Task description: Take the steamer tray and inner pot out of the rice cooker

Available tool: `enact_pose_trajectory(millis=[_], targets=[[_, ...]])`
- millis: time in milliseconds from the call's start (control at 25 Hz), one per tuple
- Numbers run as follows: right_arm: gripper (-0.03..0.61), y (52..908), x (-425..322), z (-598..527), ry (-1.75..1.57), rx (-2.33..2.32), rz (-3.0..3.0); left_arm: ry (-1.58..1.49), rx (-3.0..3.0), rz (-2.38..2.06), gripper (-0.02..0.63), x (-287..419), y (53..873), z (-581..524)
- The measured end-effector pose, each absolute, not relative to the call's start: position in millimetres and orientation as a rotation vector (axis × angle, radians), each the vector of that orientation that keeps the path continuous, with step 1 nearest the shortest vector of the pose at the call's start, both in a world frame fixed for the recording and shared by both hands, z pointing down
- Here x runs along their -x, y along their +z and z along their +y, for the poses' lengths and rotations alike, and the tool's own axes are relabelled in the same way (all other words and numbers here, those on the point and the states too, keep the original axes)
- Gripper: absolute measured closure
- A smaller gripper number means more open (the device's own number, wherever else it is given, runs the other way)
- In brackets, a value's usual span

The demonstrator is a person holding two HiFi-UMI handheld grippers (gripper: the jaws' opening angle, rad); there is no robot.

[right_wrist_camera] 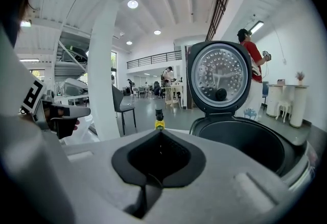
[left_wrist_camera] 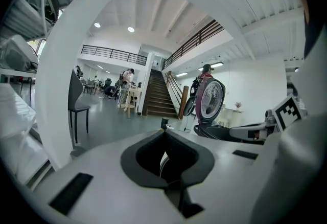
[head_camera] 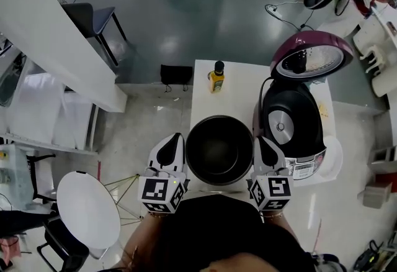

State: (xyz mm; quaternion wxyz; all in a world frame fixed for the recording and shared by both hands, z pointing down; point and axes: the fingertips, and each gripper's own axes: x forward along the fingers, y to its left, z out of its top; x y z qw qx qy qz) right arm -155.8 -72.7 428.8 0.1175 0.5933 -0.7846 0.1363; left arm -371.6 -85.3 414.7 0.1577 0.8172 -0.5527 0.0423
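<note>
The black inner pot (head_camera: 219, 149) hangs over the near edge of the white table (head_camera: 203, 100), clear of the rice cooker (head_camera: 291, 128). My left gripper (head_camera: 178, 138) is shut on the pot's left rim, and a thin slice of that rim shows between its closed jaws (left_wrist_camera: 164, 136). On the opposite rim my right gripper (head_camera: 259, 139) is shut too, though in the right gripper view the gripper (right_wrist_camera: 160, 133) hides the pot. The cooker's purple lid (head_camera: 308, 56) stands up, and its cavity (right_wrist_camera: 245, 141) is empty. I cannot pick out a steamer tray for sure.
A yellow bottle (head_camera: 216, 78) stands at the table's far side. A white round piece (head_camera: 335, 159) lies at the cooker's right. A round white stool (head_camera: 87, 208) stands on the floor to the left, with a dark chair (head_camera: 93, 16) farther off.
</note>
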Motion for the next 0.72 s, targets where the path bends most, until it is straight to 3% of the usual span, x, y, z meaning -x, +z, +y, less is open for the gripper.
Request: enact_pose_trajectory(millis=[720], targets=[[0.572,432.5,158.3,-74.8,0.371,-1.67,-2.303,0.192,-2.279,-1.55,0.611,372.3,435.4,-85.9]])
